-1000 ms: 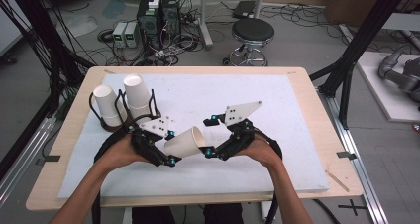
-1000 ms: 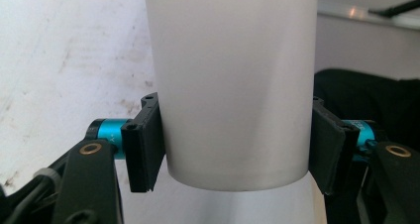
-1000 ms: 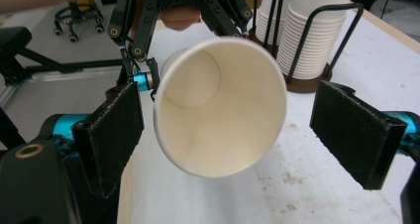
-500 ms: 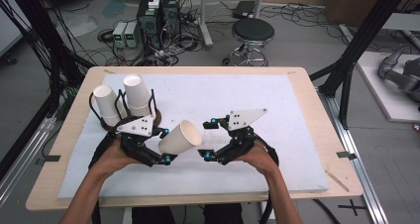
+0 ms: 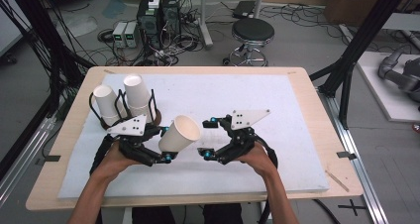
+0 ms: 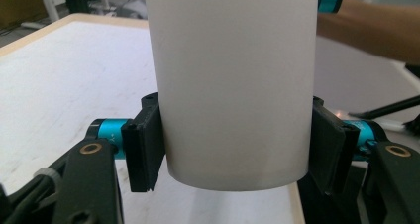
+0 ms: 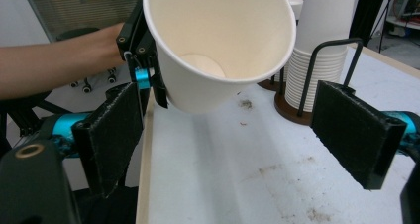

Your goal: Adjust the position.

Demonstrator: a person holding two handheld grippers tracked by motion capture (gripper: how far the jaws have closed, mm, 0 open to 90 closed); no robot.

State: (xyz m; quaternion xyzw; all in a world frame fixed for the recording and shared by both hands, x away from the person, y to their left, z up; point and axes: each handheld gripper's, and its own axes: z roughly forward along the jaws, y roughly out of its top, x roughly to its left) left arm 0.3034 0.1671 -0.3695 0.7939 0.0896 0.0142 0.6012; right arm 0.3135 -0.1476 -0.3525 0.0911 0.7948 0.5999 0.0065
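At frame centre, your left gripper (image 5: 157, 144) pinches a light, crushable paper cup (image 5: 179, 134) near its base; right gripper (image 5: 209, 139) gapes empty.

Robotics lab or test bay. Wooden worktop (image 5: 317, 110) under white mat (image 5: 208, 92), framed by black aluminium struts (image 5: 364, 38). Computer towers (image 5: 157, 12), power boxes (image 5: 124, 33), loose cables (image 5: 198, 23) on grey floor; round stool (image 5: 252, 31) behind.
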